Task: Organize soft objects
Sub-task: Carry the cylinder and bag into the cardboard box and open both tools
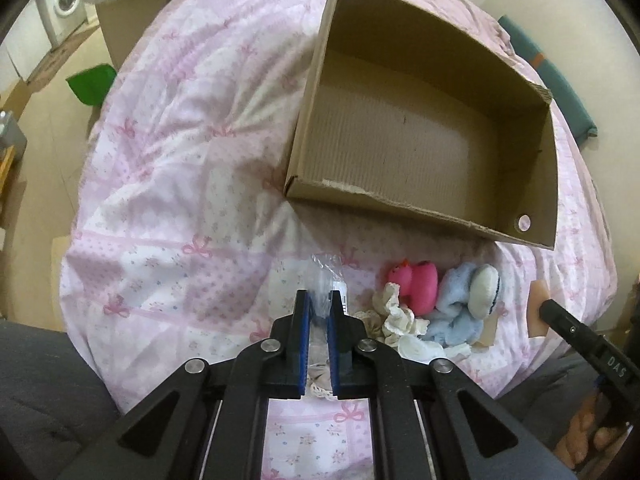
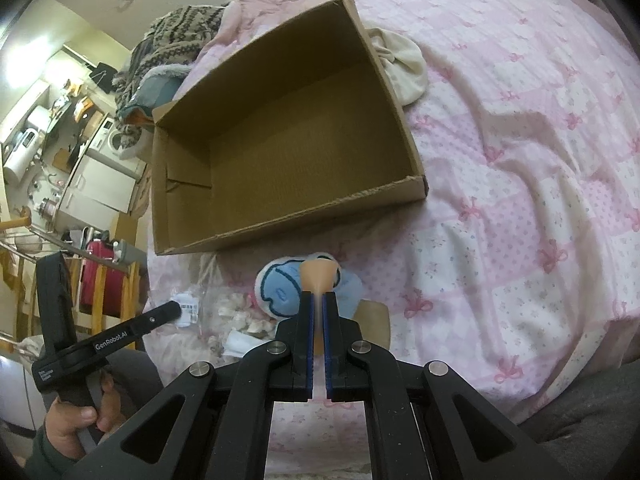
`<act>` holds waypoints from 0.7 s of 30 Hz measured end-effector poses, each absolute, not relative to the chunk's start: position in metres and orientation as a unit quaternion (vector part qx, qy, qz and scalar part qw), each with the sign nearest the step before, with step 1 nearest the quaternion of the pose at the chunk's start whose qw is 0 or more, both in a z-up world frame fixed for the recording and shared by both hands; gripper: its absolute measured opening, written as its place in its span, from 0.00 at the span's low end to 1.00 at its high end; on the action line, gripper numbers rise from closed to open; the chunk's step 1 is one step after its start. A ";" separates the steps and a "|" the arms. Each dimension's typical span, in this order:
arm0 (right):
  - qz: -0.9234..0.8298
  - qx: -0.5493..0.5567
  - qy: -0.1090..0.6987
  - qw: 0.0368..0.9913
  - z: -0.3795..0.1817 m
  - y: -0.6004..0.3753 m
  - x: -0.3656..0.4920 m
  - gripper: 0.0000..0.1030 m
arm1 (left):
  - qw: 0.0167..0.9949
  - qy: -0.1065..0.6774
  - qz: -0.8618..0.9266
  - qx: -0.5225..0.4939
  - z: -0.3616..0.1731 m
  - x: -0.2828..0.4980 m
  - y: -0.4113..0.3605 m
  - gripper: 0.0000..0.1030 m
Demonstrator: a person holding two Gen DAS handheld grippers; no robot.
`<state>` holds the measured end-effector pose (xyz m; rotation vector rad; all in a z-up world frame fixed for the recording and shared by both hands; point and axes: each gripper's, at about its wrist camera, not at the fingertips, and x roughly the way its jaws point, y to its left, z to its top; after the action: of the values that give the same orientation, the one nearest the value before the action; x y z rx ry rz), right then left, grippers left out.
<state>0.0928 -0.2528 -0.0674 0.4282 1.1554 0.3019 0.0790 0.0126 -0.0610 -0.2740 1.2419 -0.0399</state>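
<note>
While the cardboard box (image 1: 424, 140) stood empty, the left gripper (image 1: 319, 300) pinched a clear plastic packet (image 1: 326, 276) just in front of the box. Beside the packet lay one pink toy (image 1: 416, 282), one blue plush (image 1: 468, 296) and some white socks (image 1: 400, 316).

From the right wrist, the right gripper (image 2: 319, 300) pinched one beige cloth (image 2: 317, 274) before the box; probably both pieces must next be carried over its near wall.
</note>
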 end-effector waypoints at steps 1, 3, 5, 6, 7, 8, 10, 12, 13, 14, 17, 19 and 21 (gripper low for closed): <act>0.144 0.202 0.537 0.807 -0.065 -0.253 0.092 0.05 | 0.806 0.577 -0.021 -0.128 -0.058 0.078 0.012 0.07; 0.147 0.206 0.534 0.807 -0.059 -0.254 0.091 0.05 | 0.810 0.572 -0.025 -0.131 -0.046 0.074 0.015 0.07; 0.153 0.211 0.526 0.809 -0.049 -0.255 0.090 0.05 | 0.823 0.554 -0.029 -0.122 -0.028 0.074 0.018 0.07; 0.156 0.210 0.522 0.812 -0.043 -0.255 0.090 0.05 | 0.828 0.547 -0.031 -0.123 -0.020 0.075 0.018 0.07; 0.158 0.208 0.519 0.814 -0.038 -0.255 0.090 0.05 | 0.830 0.542 -0.035 -0.125 -0.014 0.076 0.018 0.07; 0.161 0.208 0.516 0.815 -0.033 -0.254 0.091 0.05 | 0.833 0.537 -0.039 -0.126 -0.007 0.078 0.018 0.07; 0.169 0.207 0.509 0.818 -0.023 -0.253 0.096 0.05 | 0.840 0.526 -0.045 -0.125 0.007 0.088 0.016 0.07; 0.175 0.202 0.499 0.825 -0.012 -0.250 0.103 0.05 | 0.845 0.518 -0.048 -0.121 0.015 0.094 0.014 0.07; 0.177 0.201 0.495 0.827 -0.007 -0.249 0.106 0.05 | 0.848 0.514 -0.050 -0.117 0.020 0.099 0.013 0.07; 0.179 0.200 0.491 0.829 -0.004 -0.248 0.110 0.05 | 0.851 0.510 -0.051 -0.112 0.024 0.105 0.011 0.07; 0.181 0.196 0.483 0.834 0.003 -0.246 0.125 0.05 | 0.855 0.505 -0.051 -0.102 0.030 0.122 0.007 0.07; 0.179 0.189 0.476 0.840 0.005 -0.244 0.135 0.05 | 0.858 0.502 -0.049 -0.094 0.028 0.134 0.005 0.07; 0.173 0.187 0.471 0.845 0.001 -0.245 0.146 0.05 | 0.862 0.499 -0.046 -0.081 0.024 0.144 0.001 0.07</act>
<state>0.1458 -0.2452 0.0007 0.3941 0.9936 0.3652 0.1436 0.0014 0.0236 -0.1709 1.0466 -0.0968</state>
